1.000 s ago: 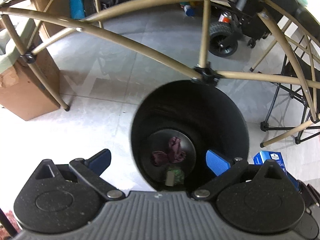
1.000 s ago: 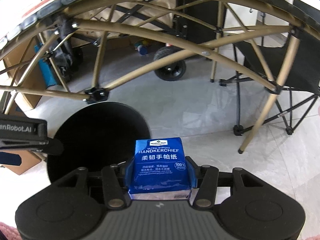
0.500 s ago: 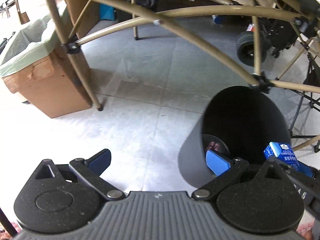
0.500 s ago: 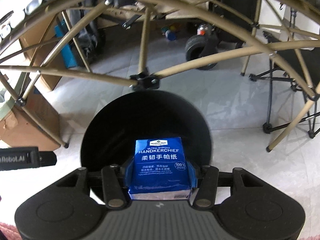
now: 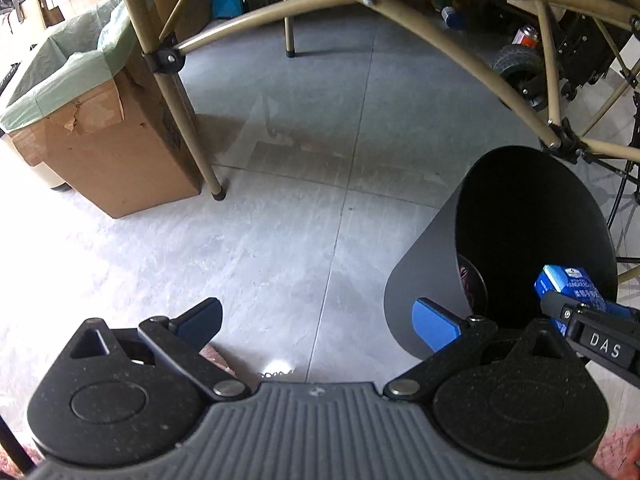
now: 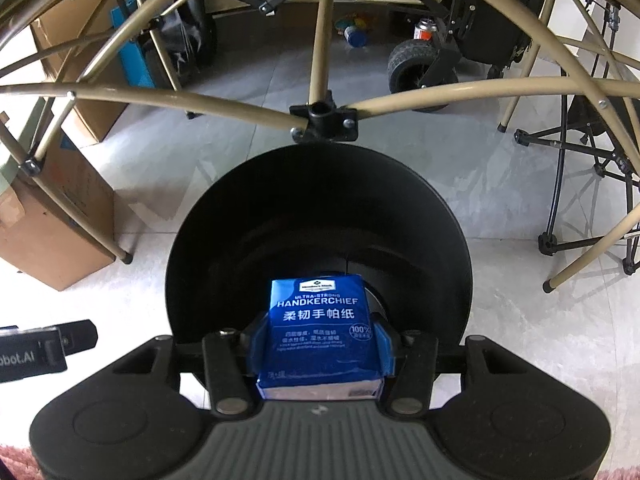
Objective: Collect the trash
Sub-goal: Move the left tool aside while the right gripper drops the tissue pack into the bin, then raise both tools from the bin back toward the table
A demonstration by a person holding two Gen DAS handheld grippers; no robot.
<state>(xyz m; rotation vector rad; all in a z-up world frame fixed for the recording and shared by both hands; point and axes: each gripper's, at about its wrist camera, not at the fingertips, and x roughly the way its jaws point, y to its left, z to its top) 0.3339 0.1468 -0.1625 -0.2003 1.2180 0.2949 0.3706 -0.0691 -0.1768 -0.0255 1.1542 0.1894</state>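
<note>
While right tongs grip handkerchief pack above black bin, left tongs gape wide, empty.

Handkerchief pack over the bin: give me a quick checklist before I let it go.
1. Right gripper shut on the blue handkerchief pack: ok.
2. Pack lined up over the black bin's mouth: ok; the left wrist view also shows it above the opening.
3. Drop path inside the bin clear: ok; only dark wall shows below the pack.
4. Left gripper out of the way, jaws open and empty over the floor: ok.
5. Tan frame joint by the far rim clear of the pack: ok.
6. Room left in the bin: cannot tell.
</note>
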